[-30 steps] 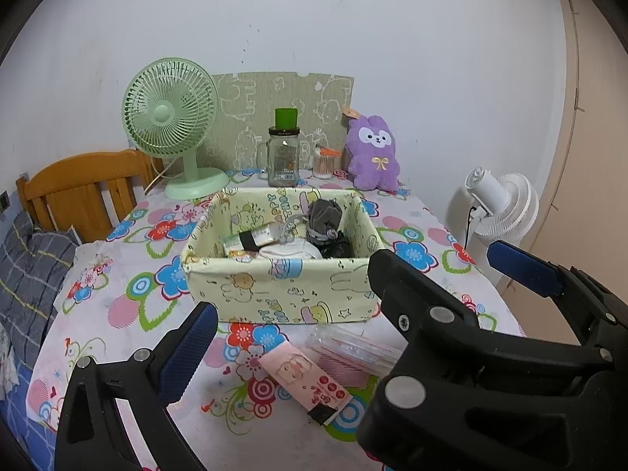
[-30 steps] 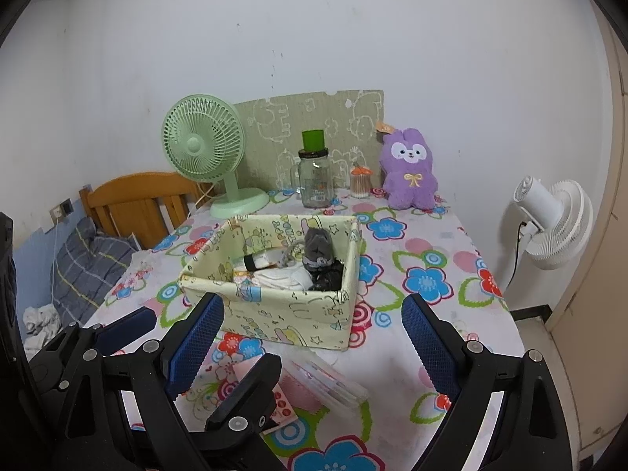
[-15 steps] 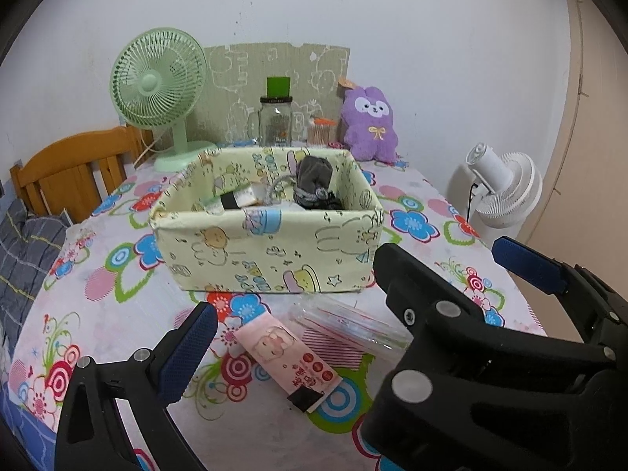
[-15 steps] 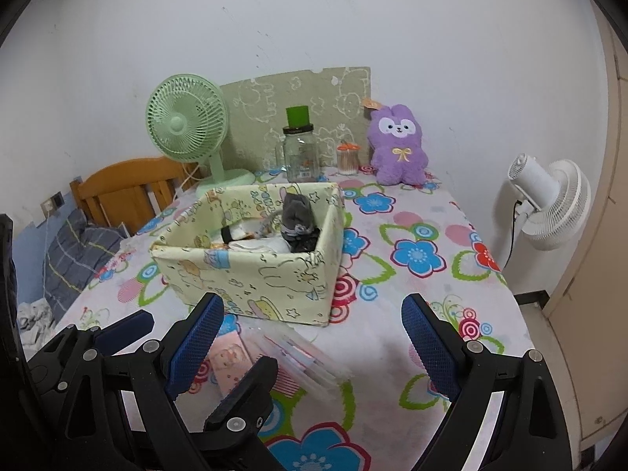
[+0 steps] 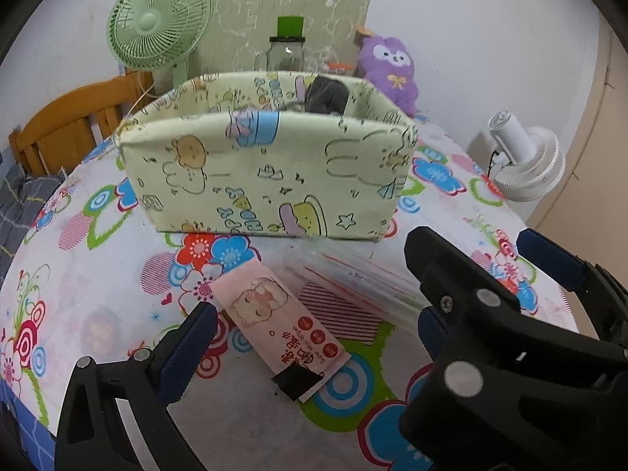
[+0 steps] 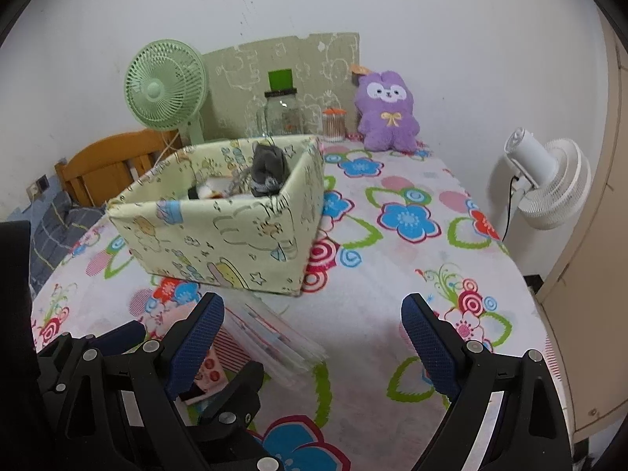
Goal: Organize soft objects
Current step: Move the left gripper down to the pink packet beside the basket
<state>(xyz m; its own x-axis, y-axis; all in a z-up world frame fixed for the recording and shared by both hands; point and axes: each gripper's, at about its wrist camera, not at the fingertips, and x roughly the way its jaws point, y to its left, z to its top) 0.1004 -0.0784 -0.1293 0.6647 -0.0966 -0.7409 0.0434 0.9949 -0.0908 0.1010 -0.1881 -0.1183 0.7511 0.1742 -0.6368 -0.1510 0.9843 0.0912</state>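
Observation:
A pale green fabric bin point(image 5: 267, 172) point(image 6: 219, 235) stands mid-table with a grey soft item point(image 6: 267, 165) and other things inside. In front of it lie a pink wipes pack point(image 5: 282, 322) and a clear plastic pouch point(image 5: 353, 282) point(image 6: 274, 337). A purple plush rabbit point(image 6: 386, 117) point(image 5: 388, 68) sits at the back by the wall. My left gripper point(image 5: 310, 337) is open low over the wipes pack. My right gripper point(image 6: 314, 337) is open and empty just right of the pouch; its arm fills the left wrist view's lower right point(image 5: 490, 353).
A green desk fan point(image 6: 167, 86), a glass jar with a green lid point(image 6: 282, 114) and a small cotton-swab jar point(image 6: 333, 123) stand at the back. A white floor fan point(image 6: 549, 180) is off the table's right edge. A wooden chair point(image 5: 74, 117) is at left.
Both grippers have dropped lower and moved forward toward the table; the bin, wipes pack and pouch now loom larger. Both stay open.

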